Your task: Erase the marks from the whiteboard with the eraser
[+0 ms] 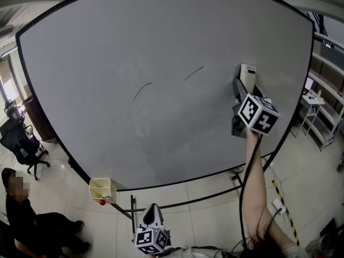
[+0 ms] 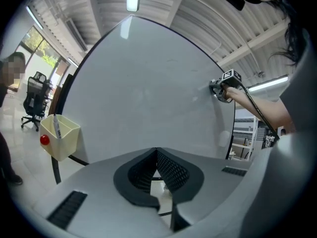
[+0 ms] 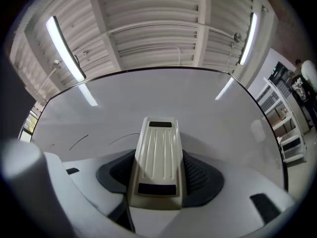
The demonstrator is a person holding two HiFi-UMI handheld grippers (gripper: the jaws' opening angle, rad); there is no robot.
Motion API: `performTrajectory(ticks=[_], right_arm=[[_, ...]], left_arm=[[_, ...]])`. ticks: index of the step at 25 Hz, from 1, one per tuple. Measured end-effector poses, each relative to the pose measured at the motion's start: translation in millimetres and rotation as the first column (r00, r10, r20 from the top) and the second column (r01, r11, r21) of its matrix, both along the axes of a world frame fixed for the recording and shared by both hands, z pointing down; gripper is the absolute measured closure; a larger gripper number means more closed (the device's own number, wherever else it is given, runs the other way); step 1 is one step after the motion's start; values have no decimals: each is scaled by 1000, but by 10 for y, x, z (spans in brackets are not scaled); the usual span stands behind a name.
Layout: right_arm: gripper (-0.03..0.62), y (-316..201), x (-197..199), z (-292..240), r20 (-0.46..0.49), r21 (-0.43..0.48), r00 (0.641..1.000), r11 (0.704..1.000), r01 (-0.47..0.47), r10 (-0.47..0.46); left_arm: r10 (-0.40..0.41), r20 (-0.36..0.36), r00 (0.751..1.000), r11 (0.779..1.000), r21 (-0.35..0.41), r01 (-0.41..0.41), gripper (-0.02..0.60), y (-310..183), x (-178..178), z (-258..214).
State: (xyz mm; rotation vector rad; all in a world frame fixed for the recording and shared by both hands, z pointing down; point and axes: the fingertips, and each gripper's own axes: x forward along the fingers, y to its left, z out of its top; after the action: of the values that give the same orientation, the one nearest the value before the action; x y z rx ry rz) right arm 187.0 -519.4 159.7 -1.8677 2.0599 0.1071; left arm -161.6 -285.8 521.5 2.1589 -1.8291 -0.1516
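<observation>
My right gripper point(image 3: 158, 175) is clamped on the eraser point(image 3: 157, 148), up at the whiteboard point(image 1: 107, 122), right of two thin marks point(image 1: 141, 90) (both unwiped). Left gripper point(image 2: 156, 155) closed, empty. Looks like erasing is all still to do.

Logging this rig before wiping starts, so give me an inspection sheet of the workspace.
Surface: whiteboard, two thin curved marks not yet erased.
Job's things: eraser, held at the board's right side, right of both marks.
Clutter: yellow cup at the board's lower edge, red knob beside it.
Grippers: right gripper shut on the eraser; left gripper shut, empty, held low.
Cables: black cable along the forearm.
Surroundings: office chair, seated person, shelving.
</observation>
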Motion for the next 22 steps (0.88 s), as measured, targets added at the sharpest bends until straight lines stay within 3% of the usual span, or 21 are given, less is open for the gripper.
performTrajectory(ticks=[5, 8, 12, 14, 18, 22], right_arm=[[319, 40, -507, -28, -83, 22, 996, 999, -26, 28], [319, 99, -1038, -32, -149, 21, 988, 998, 51, -47], [319, 220, -1947, 42, -334, 2, 937, 994, 110, -103], [319, 276, -2254, 68, -364, -4, 923, 991, 137, -129], [319, 358, -2322, 87, -329, -12, 932, 987, 160, -155], [316, 785, -2240, 219, -270, 0, 939, 975, 221, -213]], left_arm=[[8, 0, 1000, 1000, 11, -8, 598, -20, -17, -30], [7, -4, 1000, 1000, 3, -7, 598, 25, -31, -32], [-1, -5, 1000, 1000, 9, 1, 598, 106, -97, -46], [-20, -7, 1000, 1000, 22, 20, 598, 167, -183, -63], [-53, -11, 999, 998, 23, 53, 597, 360, -392, -57], [-60, -17, 998, 998, -4, 60, 598, 555, -484, 62]])
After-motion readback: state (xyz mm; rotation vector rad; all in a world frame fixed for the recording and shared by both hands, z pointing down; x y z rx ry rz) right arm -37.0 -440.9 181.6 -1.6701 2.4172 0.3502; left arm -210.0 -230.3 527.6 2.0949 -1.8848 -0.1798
